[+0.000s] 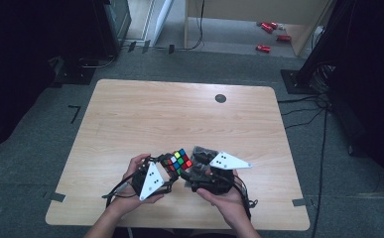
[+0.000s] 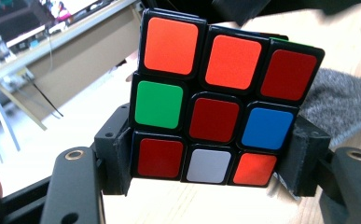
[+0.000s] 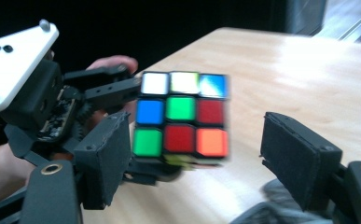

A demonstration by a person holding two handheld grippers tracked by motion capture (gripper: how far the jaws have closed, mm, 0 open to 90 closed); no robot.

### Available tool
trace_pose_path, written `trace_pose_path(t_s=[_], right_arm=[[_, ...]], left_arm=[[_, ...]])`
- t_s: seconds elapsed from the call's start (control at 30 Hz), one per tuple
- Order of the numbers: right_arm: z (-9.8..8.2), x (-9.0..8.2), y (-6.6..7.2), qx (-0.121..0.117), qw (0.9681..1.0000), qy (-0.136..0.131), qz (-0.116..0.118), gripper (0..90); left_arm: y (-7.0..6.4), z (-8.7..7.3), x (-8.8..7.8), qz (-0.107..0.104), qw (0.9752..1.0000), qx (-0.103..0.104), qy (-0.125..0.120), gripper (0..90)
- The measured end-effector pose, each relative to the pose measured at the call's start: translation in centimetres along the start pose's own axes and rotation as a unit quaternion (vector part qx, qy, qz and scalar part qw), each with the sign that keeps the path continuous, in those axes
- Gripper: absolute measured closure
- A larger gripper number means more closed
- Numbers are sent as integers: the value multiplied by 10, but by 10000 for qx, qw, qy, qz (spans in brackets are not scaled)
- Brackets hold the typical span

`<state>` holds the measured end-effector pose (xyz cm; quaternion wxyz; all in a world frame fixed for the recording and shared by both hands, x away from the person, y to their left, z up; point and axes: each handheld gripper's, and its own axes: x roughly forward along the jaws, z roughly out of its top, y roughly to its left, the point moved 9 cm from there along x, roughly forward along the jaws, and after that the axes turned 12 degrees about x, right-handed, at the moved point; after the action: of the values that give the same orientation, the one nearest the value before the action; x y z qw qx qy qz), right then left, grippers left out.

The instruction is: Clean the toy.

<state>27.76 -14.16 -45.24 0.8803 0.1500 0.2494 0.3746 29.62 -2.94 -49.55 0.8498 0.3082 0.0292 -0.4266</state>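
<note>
— What did we see from up high?
— We saw the cube (image 1: 177,161) near the front edge of the table (image 1: 130,114), held up between the left gripper (image 1: 165,171) and the right gripper (image 1: 192,171).
— And in the left gripper view?
— We saw its two jaws pressed on the bottom row of the cube (image 2: 215,100), one on each side.
— And in the right gripper view?
— We saw its jaws wide apart. The cube (image 3: 180,119) sat between them, and the right-hand jaw was clear of it.

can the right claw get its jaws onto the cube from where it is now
Probably yes. The right claw stands open with its jaws either side of the cube and nothing between. The left claw holds the cube by its bottom row, leaving the upper rows free.
</note>
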Motion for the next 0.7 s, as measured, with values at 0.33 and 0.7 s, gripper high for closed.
trace_pose_path(t_s=[0.33,0.7], right_arm=[[-23,5,-66,-520,9891,550,-1264,278],[-65,18,-118,-505,9753,1239,-1758,264]], left_arm=[[13,-10,-2,-70,9982,-577,111,334],[16,-11,-4,-293,9942,-1031,47,334]])
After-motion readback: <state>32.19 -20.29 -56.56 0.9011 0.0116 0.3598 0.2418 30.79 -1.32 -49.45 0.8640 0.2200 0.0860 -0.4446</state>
